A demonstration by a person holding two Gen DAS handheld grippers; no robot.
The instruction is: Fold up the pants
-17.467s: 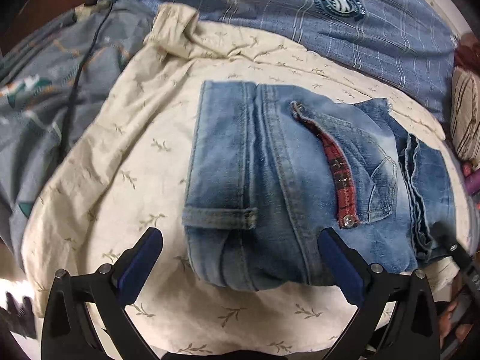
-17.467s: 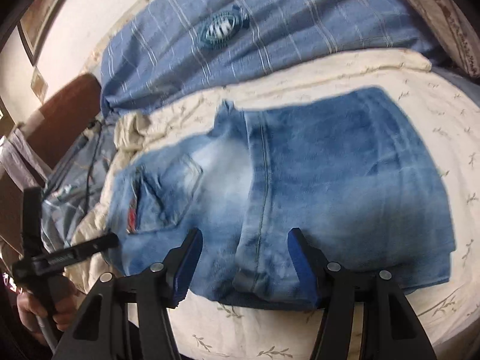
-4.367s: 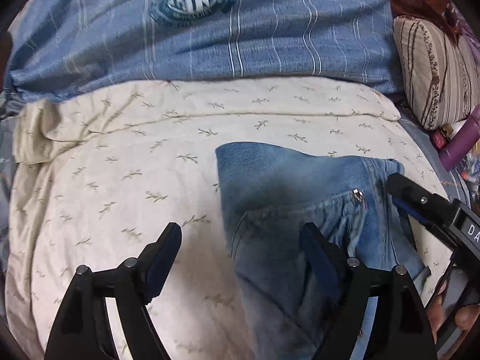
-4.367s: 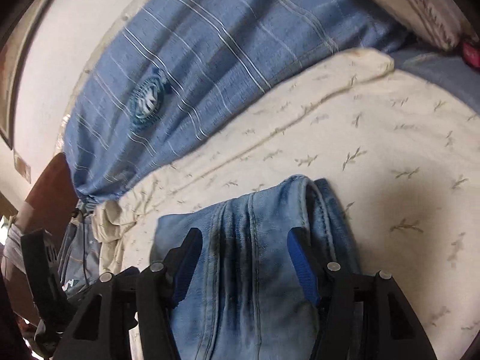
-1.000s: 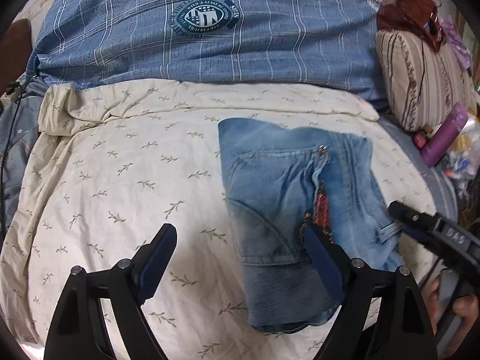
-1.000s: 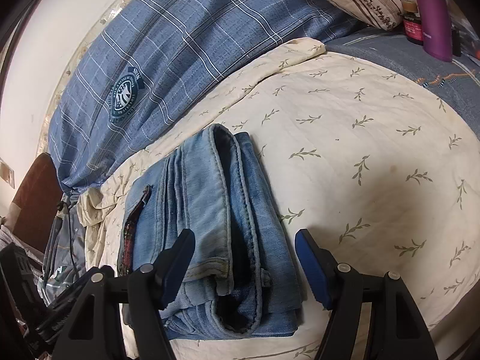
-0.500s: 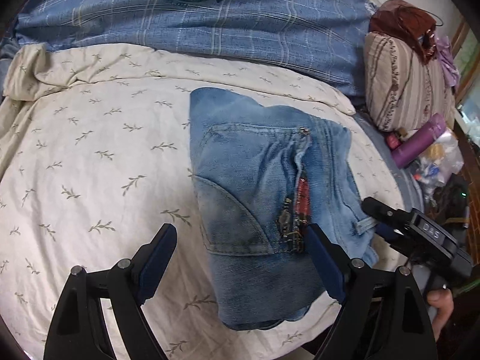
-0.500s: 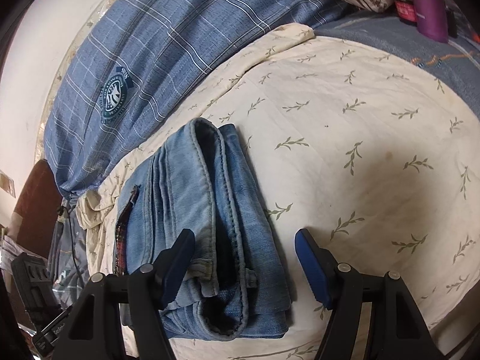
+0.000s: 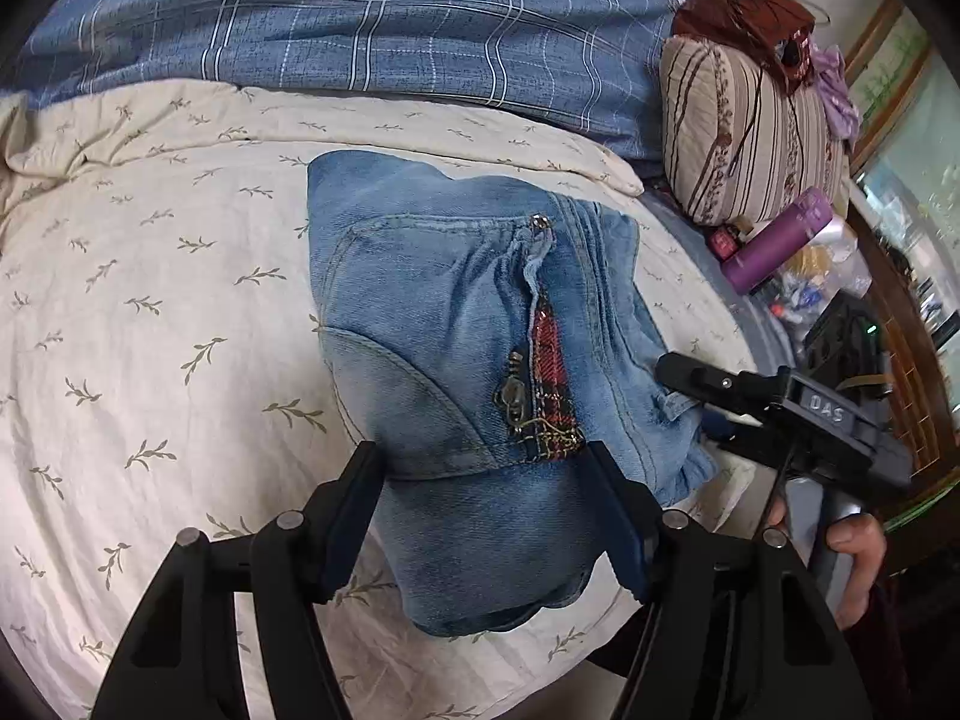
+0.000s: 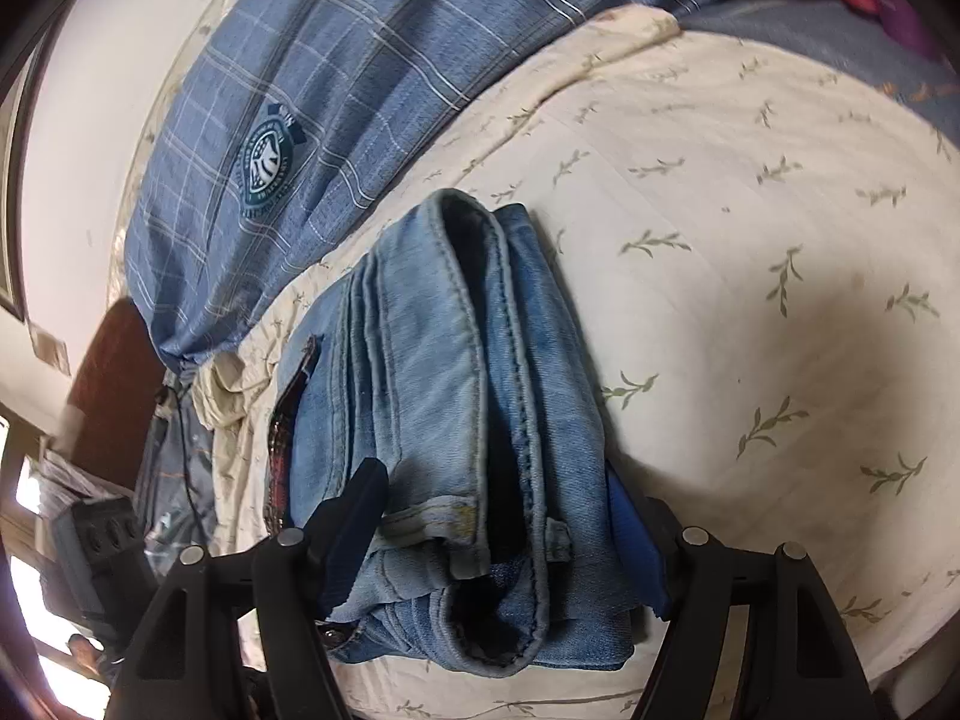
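The folded jeans (image 9: 456,360) lie in a thick bundle on the bed, on a cream sheet (image 9: 150,312) printed with small leaf sprigs. Beyond it a blue plaid duvet (image 9: 372,30) with a round crest is heaped against the pale wall. Far right sit a striped pillow (image 9: 750,138) and a purple bottle (image 9: 780,240). The left tool (image 9: 486,516) straddles the near end of the bundle, its jaws spread wide. The right tool (image 10: 498,546) does likewise at the waistband end, also wide, both fingers pressed against denim.
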